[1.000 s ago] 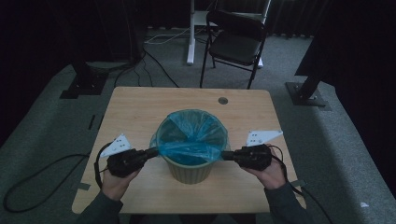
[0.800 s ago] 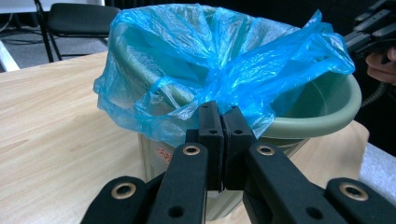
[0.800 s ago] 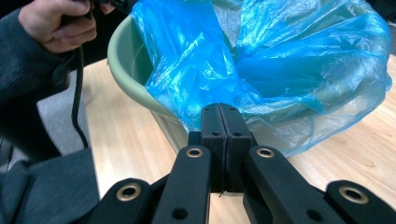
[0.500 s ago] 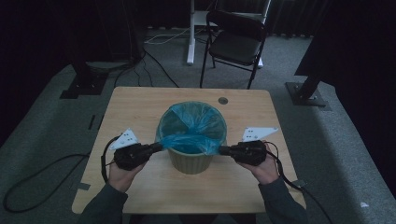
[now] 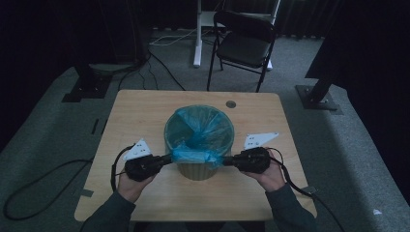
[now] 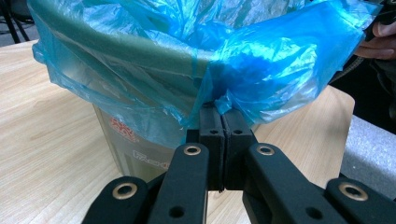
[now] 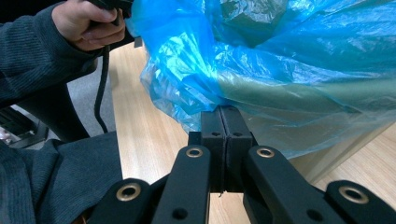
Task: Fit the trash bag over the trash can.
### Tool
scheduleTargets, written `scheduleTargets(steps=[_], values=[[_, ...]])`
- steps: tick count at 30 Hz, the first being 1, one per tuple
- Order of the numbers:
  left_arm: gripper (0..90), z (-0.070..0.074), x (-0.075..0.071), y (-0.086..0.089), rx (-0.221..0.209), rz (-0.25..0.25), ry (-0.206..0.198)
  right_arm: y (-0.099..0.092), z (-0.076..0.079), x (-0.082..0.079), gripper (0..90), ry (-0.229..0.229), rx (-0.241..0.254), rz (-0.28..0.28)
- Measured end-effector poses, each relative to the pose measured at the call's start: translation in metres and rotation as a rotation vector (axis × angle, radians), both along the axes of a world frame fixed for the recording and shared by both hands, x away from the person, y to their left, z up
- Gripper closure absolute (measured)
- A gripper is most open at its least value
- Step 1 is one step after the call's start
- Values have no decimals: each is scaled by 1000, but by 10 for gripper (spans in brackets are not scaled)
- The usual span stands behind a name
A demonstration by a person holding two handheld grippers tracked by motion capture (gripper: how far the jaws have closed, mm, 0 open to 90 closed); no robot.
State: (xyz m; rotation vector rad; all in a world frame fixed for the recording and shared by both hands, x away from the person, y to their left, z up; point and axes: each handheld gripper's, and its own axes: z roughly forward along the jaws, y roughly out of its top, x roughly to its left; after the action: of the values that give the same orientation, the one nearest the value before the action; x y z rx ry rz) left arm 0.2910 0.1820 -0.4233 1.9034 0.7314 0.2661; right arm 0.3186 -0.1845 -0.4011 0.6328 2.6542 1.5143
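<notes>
high view | blue bag point(image 5: 196, 155) stretched between both | left hand-held gripper point(image 5: 170, 158) pinches it | right hand-held gripper point(image 5: 225, 160) pinches it

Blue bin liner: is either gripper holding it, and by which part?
Both are. The left gripper and right gripper each pinch the blue bin liner at its folded-over edge, on opposite sides of the bin, at the near rim.

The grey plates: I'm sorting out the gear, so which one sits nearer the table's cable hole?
The grey plate on the right hand-held gripper; the hole lies right of centre.
</notes>
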Motion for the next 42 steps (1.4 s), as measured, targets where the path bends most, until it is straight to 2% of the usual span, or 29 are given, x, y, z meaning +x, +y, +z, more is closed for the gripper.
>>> scheduleTargets(steps=[9,15,24,30,36,42], values=[[887,-5,-2,-8,25,-13,0,10,-3,-3,897,-4,-28,19],[886,-6,-1,-7,24,-10,2,11,-4,-1,897,-5,-33,18],[885,-9,-2,-9,35,-13,7,11,-7,-1,897,0,-64,4],[879,-11,0,-7,37,-11,8,5,-10,3,897,14,-59,-20],[878,-12,-1,-8,54,-11,7,2,-13,4,897,24,-71,-31],[875,-14,0,-6,50,-6,15,0,-14,4,897,24,-87,-48]])
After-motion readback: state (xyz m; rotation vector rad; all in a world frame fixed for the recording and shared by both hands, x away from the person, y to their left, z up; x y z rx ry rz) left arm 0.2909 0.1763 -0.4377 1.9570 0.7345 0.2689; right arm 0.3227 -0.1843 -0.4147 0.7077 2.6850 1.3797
